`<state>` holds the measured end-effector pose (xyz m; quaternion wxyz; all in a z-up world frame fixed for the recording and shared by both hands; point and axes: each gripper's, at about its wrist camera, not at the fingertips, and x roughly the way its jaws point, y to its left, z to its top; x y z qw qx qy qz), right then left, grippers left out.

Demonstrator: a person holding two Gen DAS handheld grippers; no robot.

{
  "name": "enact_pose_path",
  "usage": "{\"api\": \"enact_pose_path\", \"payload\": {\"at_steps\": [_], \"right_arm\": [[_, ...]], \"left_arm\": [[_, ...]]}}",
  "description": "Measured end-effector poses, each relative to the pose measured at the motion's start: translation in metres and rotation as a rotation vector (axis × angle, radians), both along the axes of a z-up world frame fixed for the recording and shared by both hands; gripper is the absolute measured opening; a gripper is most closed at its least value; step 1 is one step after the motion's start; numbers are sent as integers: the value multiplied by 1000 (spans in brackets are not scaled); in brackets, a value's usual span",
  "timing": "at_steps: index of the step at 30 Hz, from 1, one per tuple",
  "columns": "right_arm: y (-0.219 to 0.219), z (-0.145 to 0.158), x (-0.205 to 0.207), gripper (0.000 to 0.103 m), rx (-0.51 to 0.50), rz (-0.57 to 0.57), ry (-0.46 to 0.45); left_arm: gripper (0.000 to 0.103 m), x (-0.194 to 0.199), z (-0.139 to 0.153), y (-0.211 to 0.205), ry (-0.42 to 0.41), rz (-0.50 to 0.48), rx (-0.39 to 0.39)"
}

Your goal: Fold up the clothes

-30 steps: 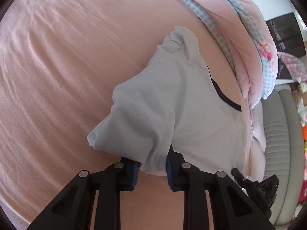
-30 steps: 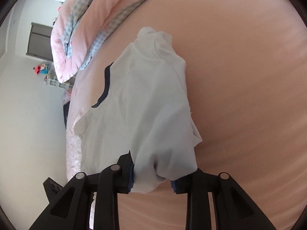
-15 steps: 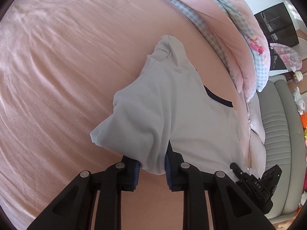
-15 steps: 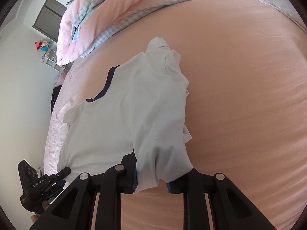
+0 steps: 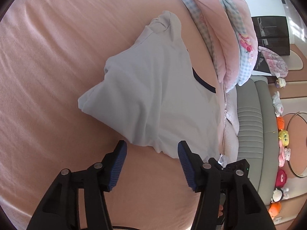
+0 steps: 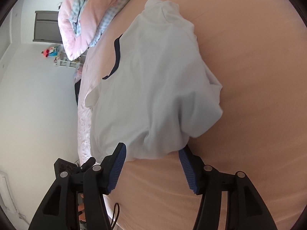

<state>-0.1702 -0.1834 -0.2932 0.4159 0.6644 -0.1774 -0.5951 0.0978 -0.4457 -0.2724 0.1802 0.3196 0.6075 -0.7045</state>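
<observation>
Jaws of both grippers have just been opening, spread apart, pads off the shirt [image 5: 153,99] hem.

Pale blue shirt [image 5: 153,103] with navy neckline trim, folded over itself; lies rumpled near the bed's [image 5: 48,76] side edge.
</observation>
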Motion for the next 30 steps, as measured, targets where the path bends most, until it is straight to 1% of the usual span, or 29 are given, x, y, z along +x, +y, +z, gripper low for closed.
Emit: {"api": "enact_pose_path", "payload": {"at_steps": [3,4,6,8,11,14,15,17,20,21,22,23,24,25,26,28,30], "right_arm": [[-7,-7,10,57,-36,-7,-46],[-9,-8,13,57,-41,-7,-47],[-13,-8,18,57,-38,-7,-22],[-13,-6,22,57,-31,-8,9],[-18,-4,23,57,-22,0,38],[-23,-3,24,57,-11,16,67],[-24,-3,24,57,-9,19,74],[-24,-5,23,54,-3,13,75],[-24,-7,22,47,5,8,76],[-24,-6,22,44,14,12,86],[-24,-6,21,37,23,16,95],[-24,-7,21,33,30,22,103],[-23,-7,20,31,35,26,112],[-22,-6,20,25,41,16,124],[-21,-6,19,17,46,7,136],[-17,-5,17,9,55,-27,149],[-14,-4,14,8,54,-64,141]], "left_arm": [[54,-1,-2,8,44,-2,42],[54,-6,-4,9,46,-7,53],[54,-17,-8,11,28,-22,64],[54,-25,-10,15,16,-35,56],[54,-25,-7,21,6,-49,22],[54,-32,-6,23,23,-59,19],[54,-33,-7,24,34,-44,25],[54,-35,-9,25,62,-15,38],[53,-37,-14,25,47,-6,35],[47,-38,-15,26,37,-2,23],[36,-37,-14,26,18,7,8],[31,-36,-14,27,-3,16,-8],[22,-35,-14,26,-20,21,-20],[18,-33,-13,24,-30,28,-35],[17,-31,-11,22,-42,37,-57],[13,-25,-5,17,-74,53,-113],[13,-19,3,12,-104,60,-172]]}}
